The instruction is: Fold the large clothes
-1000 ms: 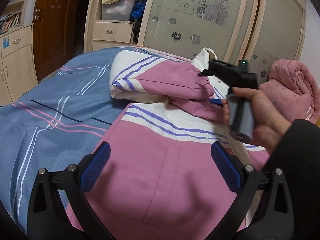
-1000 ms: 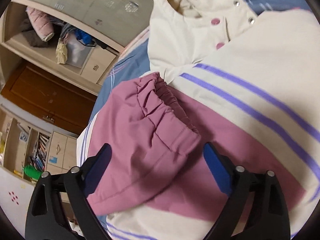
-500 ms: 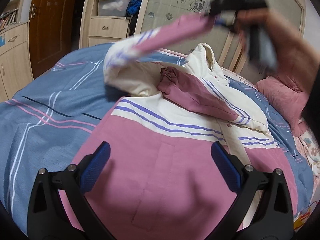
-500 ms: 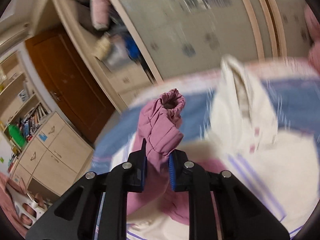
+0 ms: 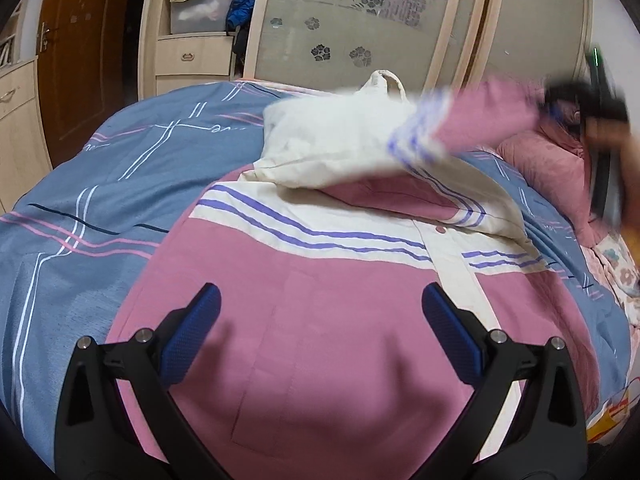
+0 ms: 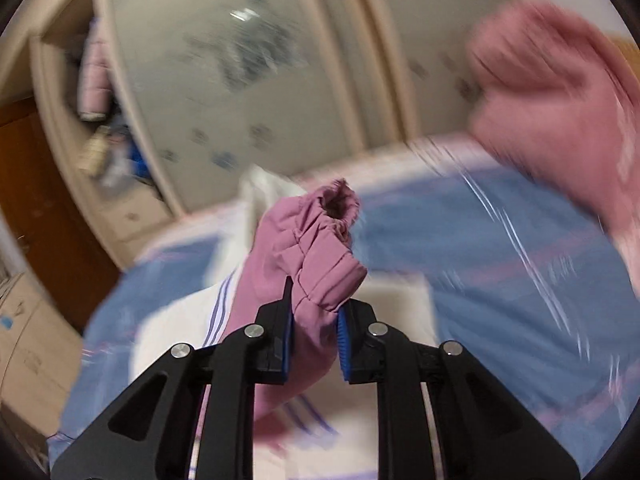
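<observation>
Now the pink and cream jacket (image 5: pixel 320 320) lies spread on the blue striped bedspread (image 5: pixel 88 208), its pink body under the left gripper (image 5: pixel 320 332) and its hood toward the wardrobe (image 5: pixel 360 20). One sleeve (image 5: pixel 472 120) is lifted off the jacket and stretched to the right; a second ago it lay folded across the chest. The right gripper (image 6: pixel 314 332) has its jaws narrowed on the pink cuff (image 6: pixel 320 248), pads pressing the fabric from both sides, where a second ago they stood wide around it. In the left wrist view this gripper is a dark blur at the right edge, so the hand on it is hard to make out. The left gripper's jaws are wide apart over the jacket's lower half, with nothing between the pads. Bare bedspread lies left of the jacket; a pink quilt (image 5: pixel 552 164) crowds the right side near the raised sleeve.
</observation>
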{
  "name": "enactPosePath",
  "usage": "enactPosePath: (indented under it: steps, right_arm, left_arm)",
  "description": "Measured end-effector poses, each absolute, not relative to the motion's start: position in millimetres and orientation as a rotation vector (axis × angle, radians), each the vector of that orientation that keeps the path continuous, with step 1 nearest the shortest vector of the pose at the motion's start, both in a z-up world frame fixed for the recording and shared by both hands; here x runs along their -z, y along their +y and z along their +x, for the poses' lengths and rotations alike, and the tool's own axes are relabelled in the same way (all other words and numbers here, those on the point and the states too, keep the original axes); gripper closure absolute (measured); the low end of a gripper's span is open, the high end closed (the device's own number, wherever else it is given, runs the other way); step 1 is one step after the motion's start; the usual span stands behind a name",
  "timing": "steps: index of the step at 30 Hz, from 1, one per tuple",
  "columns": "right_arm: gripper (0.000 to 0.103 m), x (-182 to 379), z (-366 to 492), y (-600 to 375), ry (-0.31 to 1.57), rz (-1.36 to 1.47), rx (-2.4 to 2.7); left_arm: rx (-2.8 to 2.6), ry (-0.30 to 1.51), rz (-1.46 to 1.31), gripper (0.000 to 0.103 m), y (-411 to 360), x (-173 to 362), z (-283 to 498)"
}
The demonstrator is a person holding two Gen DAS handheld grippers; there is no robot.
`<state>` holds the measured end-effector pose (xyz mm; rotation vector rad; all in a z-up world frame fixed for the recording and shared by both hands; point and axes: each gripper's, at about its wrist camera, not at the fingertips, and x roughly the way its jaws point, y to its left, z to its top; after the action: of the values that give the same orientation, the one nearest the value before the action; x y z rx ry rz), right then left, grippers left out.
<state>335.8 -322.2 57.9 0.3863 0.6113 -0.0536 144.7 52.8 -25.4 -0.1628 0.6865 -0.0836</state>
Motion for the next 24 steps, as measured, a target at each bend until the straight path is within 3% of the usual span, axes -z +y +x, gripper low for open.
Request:
enactPosePath:
  steps: [4,8,10,11,12,16,18,24]
  right_arm:
    - [0.085,21.4,316.6,-329.9,0.702,0.381,0.137]
    - [0.078,45.6,304.6,-338.2,0.690,0.455,0.147]
    - [0.053,46.2,304.5,-339.8,0.670,0.473,0.140]
    - [0.026,45.0,303.5,-341.9,0.670,0.472,0.144]
    - [0.018,41.4,295.0,-346.5,0.646,0.479,0.168]
    - [0.015,11.1,244.0,-344.9,0.563,0.467,0.159]
    - [0.002,-3.1,193.4,-329.2,0.506,0.402,0.110]
    - [0.001,5.0,52.9,-278.0,0.440,0.195,0.084]
  left_arm:
    - [0.089,0.690,-0.146,0.002,47.5,28.0,144.4]
    - [0.092,0.706,-0.118,0.002,40.4,33.0,145.9]
    - [0.090,0.708,-0.109,0.002,38.4,34.7,146.2]
    - [0.088,0.711,-0.101,0.002,37.2,35.6,146.8]
    - [0.089,0.711,-0.098,0.002,36.5,36.3,146.9]
    - [0.097,0.707,-0.103,0.002,36.3,35.9,143.0]
    - [0.102,0.688,-0.106,0.002,37.2,32.8,136.6]
    - [0.109,0.604,-0.029,0.002,34.1,11.5,91.3]
